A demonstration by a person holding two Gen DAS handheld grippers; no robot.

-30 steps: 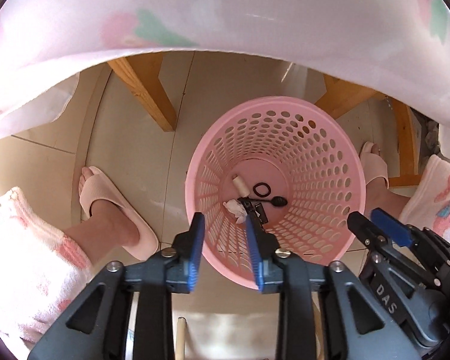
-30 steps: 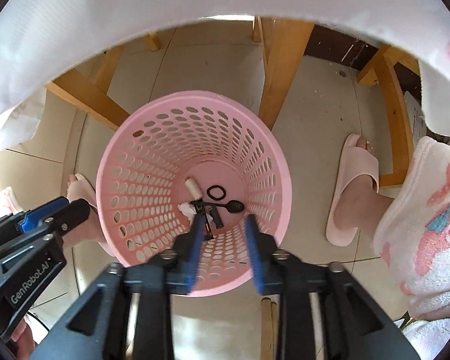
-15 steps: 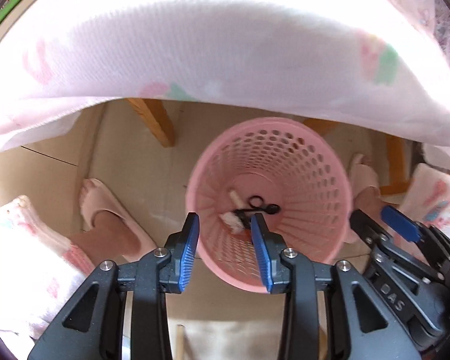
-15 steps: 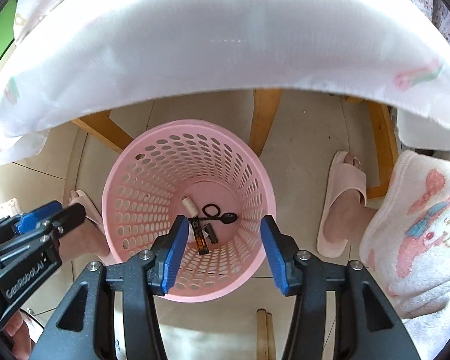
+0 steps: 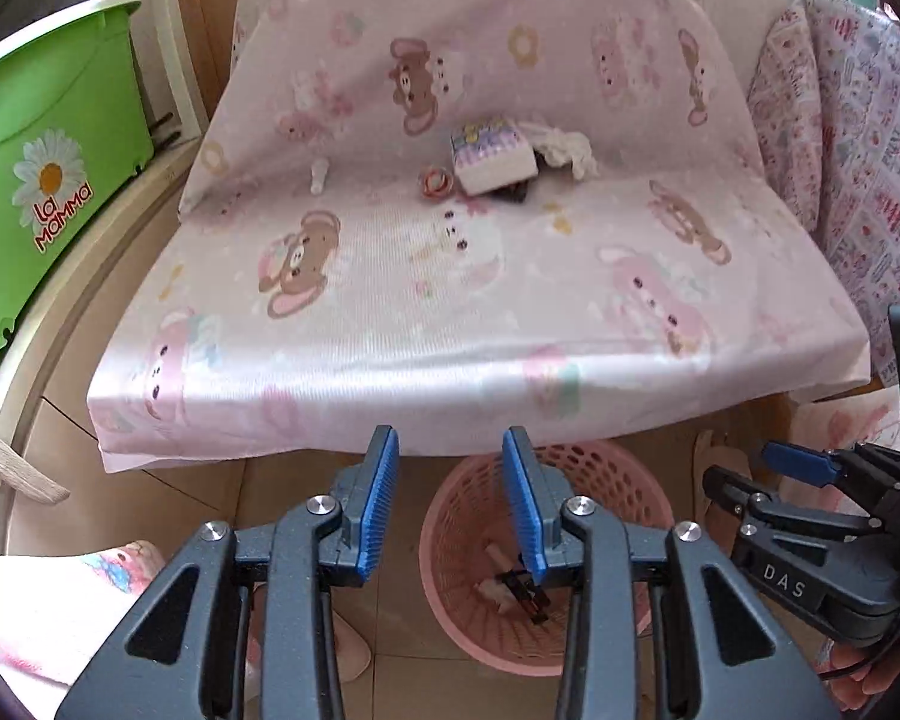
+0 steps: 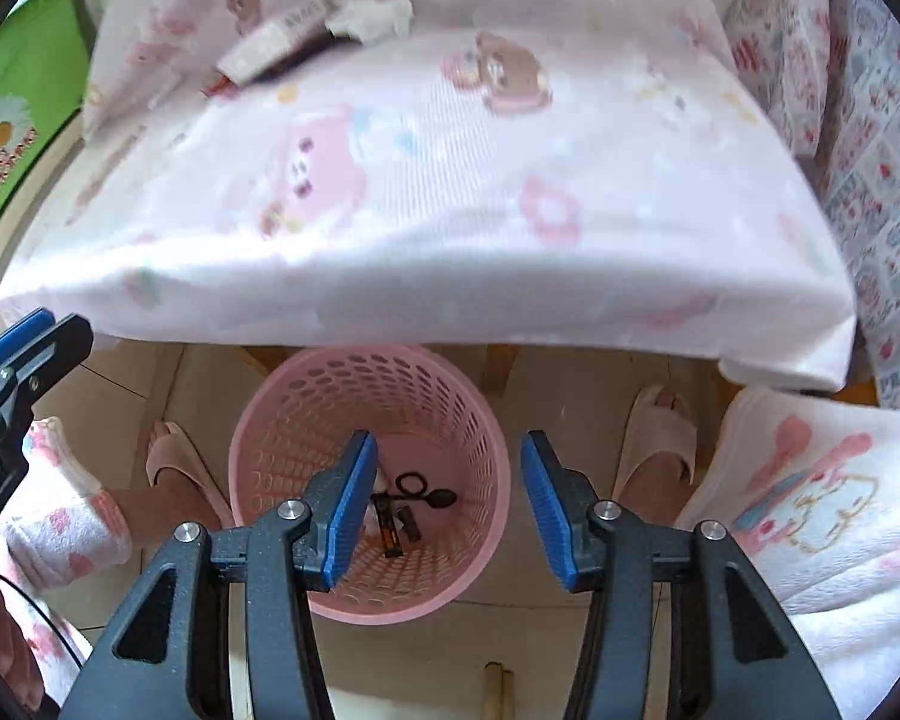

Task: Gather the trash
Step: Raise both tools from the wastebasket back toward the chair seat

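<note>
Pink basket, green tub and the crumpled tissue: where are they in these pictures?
Pink basket (image 6: 485,420): right wrist view, right wall near the rim.
Green tub (image 5: 60,102): left wrist view, front wall.
Crumpled tissue (image 5: 567,147): left wrist view, its middle.

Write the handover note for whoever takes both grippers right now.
Left gripper: open, empty; its jaws have just been opening.
Right gripper: open, empty, above the pink basket; its jaws have just been opening.
Done: several small bits, a black ring among them, lie in the basket on the floor.
Left: at the far side of the pink tablecloth, a tissue pack, a crumpled white tissue, a small round orange piece and a small white piece. Something dark lies under the pack; cannot tell what.
</note>
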